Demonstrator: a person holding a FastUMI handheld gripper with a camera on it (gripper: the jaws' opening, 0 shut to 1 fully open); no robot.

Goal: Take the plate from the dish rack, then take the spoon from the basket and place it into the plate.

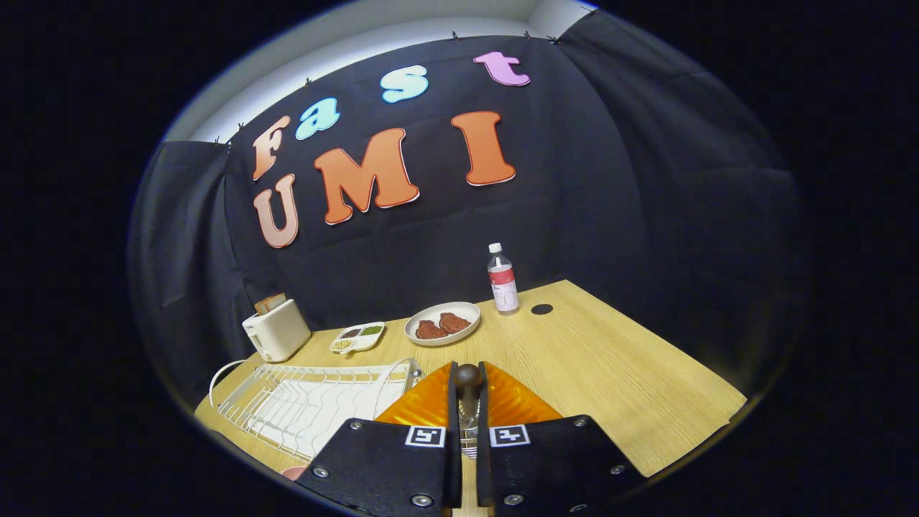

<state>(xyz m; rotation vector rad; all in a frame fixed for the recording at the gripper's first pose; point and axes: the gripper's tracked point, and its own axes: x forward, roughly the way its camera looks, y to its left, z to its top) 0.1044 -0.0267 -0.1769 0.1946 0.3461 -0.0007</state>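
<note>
My gripper (467, 402) is shut on the spoon (468, 378). The spoon's dark rounded end sticks up between the fingertips, and a bit of shiny metal shows lower down in the gap. Right under and behind the fingers lies the orange ribbed plate (418, 403) on the wooden table, spreading out to both sides of them. The white wire dish rack (301, 406) stands just left of the plate, with nothing in its slots.
Beyond the fingers sits a white dish with two brown pieces (442, 323), a water bottle (502, 280) to its right and a small divided tray (357, 337) to its left. A white toaster (276, 329) stands behind the rack. The table's bare wood (617, 373) stretches right.
</note>
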